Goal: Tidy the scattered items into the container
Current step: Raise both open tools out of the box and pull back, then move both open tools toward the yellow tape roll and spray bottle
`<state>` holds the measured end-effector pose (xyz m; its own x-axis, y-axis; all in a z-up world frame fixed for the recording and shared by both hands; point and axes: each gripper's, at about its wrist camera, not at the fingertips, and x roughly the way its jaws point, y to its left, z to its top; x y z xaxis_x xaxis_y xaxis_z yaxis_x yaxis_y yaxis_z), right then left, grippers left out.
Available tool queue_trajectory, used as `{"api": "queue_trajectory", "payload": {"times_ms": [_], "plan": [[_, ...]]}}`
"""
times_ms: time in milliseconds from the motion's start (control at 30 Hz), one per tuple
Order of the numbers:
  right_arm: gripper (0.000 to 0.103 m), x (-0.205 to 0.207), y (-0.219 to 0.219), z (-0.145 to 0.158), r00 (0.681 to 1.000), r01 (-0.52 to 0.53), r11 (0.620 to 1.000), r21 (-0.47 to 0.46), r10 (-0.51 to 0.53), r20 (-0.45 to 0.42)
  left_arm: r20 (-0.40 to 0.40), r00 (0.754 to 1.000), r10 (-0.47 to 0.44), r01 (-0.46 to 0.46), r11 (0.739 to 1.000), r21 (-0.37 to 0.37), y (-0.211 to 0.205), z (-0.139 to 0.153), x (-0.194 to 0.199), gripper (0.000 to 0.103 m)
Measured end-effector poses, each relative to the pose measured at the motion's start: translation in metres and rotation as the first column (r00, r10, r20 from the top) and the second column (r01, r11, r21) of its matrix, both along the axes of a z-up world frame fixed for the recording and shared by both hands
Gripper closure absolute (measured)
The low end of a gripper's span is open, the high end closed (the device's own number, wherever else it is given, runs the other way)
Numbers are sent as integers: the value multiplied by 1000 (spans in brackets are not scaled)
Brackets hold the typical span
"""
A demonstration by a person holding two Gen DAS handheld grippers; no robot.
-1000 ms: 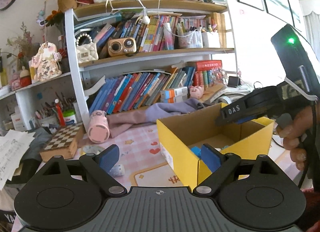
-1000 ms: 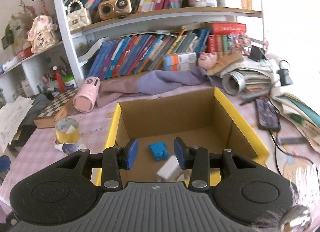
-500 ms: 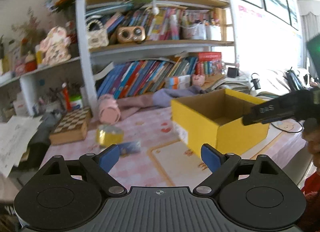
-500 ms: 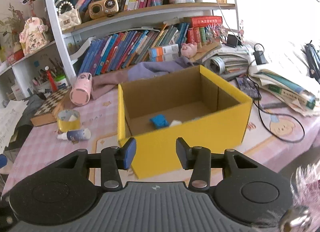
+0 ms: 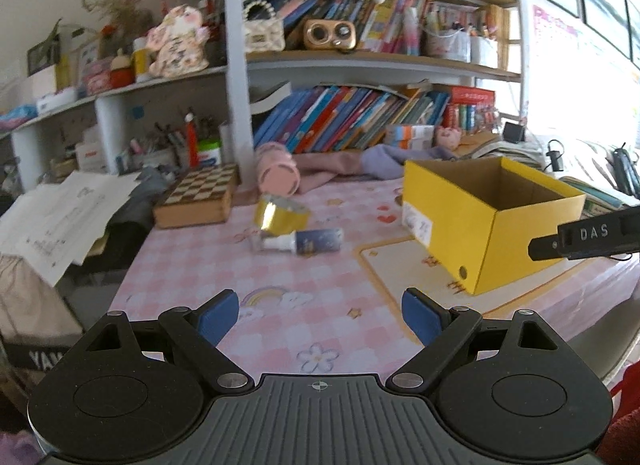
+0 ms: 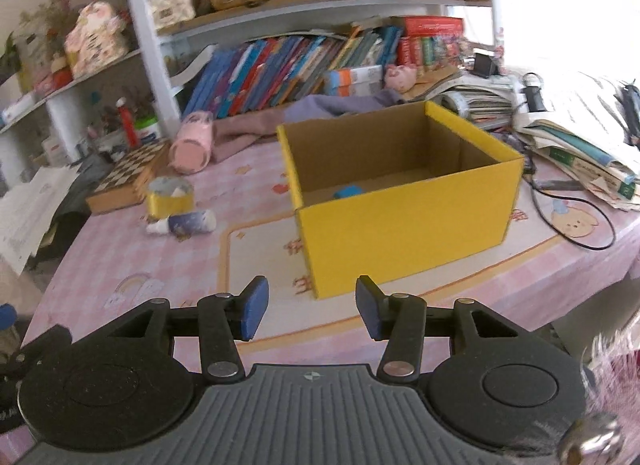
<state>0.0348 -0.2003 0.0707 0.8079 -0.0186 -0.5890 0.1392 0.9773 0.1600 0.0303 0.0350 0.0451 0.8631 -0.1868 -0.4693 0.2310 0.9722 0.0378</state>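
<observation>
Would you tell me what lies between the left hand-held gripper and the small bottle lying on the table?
Nothing: in the left wrist view, only bare pink checked tablecloth separates the open left hand-held gripper from the small bottle.

Pink checked table w/ yellow box, gold tape roll, small bottle, chessboard.

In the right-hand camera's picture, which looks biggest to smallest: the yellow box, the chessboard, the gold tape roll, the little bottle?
1. Yellow box, by far.
2. Chessboard.
3. Gold tape roll and little bottle look alike; unsure.
</observation>
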Motion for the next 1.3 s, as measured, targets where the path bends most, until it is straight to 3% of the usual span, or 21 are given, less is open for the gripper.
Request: {"api": "queue_trajectory", "payload": {"times_ms": [233, 433, 833, 1300], "plan": [[56, 1, 32, -17, 987, -154, 987, -38, 152, -50, -60, 995, 84, -86, 996, -33, 23, -9, -6, 12], [53, 5, 47, -21, 972, -223, 974, -34, 220, -79, -81, 986, 146, -151, 987, -48, 38, -11, -8, 12], [48, 19, 68, -30, 928, -359, 933, -37, 352, -126, -104, 978, 179, -184, 982, -40, 39, -15, 1, 12], [48, 95, 74, -36, 886, -452, 892, -20, 446, -131, -106, 967, 230, -230, 973, 10, 32, -15, 60, 12]]}}
